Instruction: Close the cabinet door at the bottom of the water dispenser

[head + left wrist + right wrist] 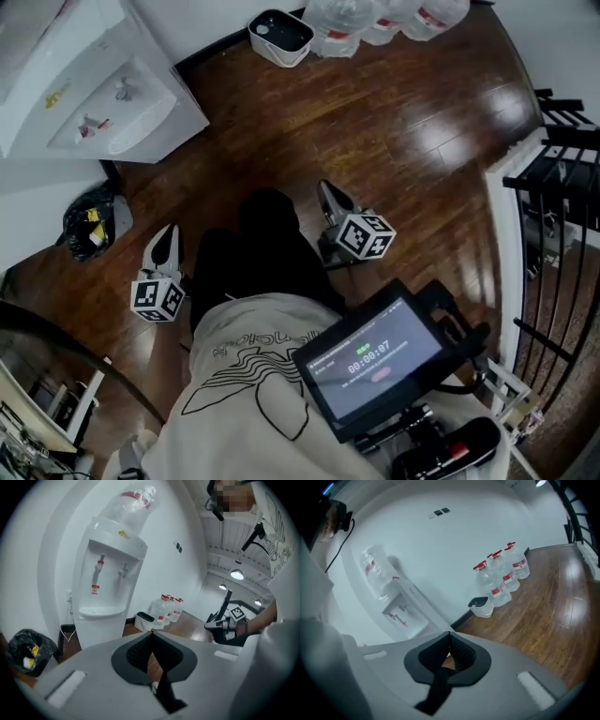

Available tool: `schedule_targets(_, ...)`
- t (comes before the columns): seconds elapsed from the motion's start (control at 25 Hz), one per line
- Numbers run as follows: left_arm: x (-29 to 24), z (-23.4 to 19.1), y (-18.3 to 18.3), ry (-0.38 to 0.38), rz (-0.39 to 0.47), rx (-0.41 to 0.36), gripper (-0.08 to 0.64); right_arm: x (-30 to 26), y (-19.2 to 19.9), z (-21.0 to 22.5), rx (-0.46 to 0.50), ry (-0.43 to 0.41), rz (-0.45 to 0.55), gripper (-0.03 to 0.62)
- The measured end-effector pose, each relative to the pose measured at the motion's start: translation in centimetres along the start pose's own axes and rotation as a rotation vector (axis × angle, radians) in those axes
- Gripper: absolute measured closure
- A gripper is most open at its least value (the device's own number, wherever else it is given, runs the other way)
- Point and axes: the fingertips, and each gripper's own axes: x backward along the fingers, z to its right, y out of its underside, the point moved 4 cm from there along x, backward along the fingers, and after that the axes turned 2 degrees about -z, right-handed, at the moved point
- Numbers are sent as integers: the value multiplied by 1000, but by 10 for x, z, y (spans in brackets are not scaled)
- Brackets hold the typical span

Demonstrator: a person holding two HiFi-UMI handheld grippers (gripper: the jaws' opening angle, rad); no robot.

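The white water dispenser stands at the top left of the head view, seen from above. In the left gripper view the dispenser rises ahead with a clear bottle on top. Its lower front shows as a flat white face, with no door swung out; the bottom is hidden behind the gripper body. My left gripper and right gripper hang above the wooden floor on either side of my dark trousers, away from the dispenser. On both, the jaws meet at the tips with nothing between them.
A black rubbish bag lies left of the dispenser. A white bin and several water bottles stand along the far wall. A black railing borders the right side. A screen hangs at my chest.
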Motion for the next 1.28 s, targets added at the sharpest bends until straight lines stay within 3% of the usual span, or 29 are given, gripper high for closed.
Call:
schedule_targets(0.12, 36, 24, -34, -6, 43, 80, 540, 30, -15, -39, -29, -18, -2, 591)
schedule_targets(0.32, 106, 50, -77, -17, 59, 70, 540, 70, -32, -119, 36, -31, -58, 591)
schedule_targets(0.44, 150, 53, -84, -38, 63, 99, 540, 87, -42, -164, 79, -48, -74, 591)
schedule_targets(0.6, 197, 49, -48, -115, -29, 171, 540, 100, -47, -195, 93, -20, -122, 591)
schedule_targets(0.68, 222, 42, -31, -140, -86, 171, 540, 107, -37, -206, 123, 18, -148, 591)
schedule_targets(0.8, 249, 33, -9, -153, -136, 163, 540, 107, -20, -221, 140, 9, -189, 591)
schedule_targets(0.92, 266, 23, 49, -200, -311, 194, 540, 101, 15, -211, 31, -7, -278, 591)
schedule_targets(0.96, 275, 18, 76, -249, -399, 231, 540, 99, 27, -201, -31, 2, -307, 591)
schedule_targets(1.04, 294, 16, 122, -395, -521, 387, 540, 102, 38, -176, -135, 49, -328, 591)
schedule_targets(1.12, 301, 25, 140, -473, -491, 570, 540, 108, 35, -159, -150, 82, -323, 591)
schedule_targets(1.16, 297, 31, 140, -456, -454, 601, 540, 112, 36, -153, -129, 89, -332, 591)
schedule_targets(1.2, 291, 38, 139, -419, -443, 572, 541, 115, 39, -147, -104, 99, -350, 591)
schedule_targets(1.28, 281, 47, 141, -351, -507, 443, 540, 121, 52, -137, -72, 127, -400, 591)
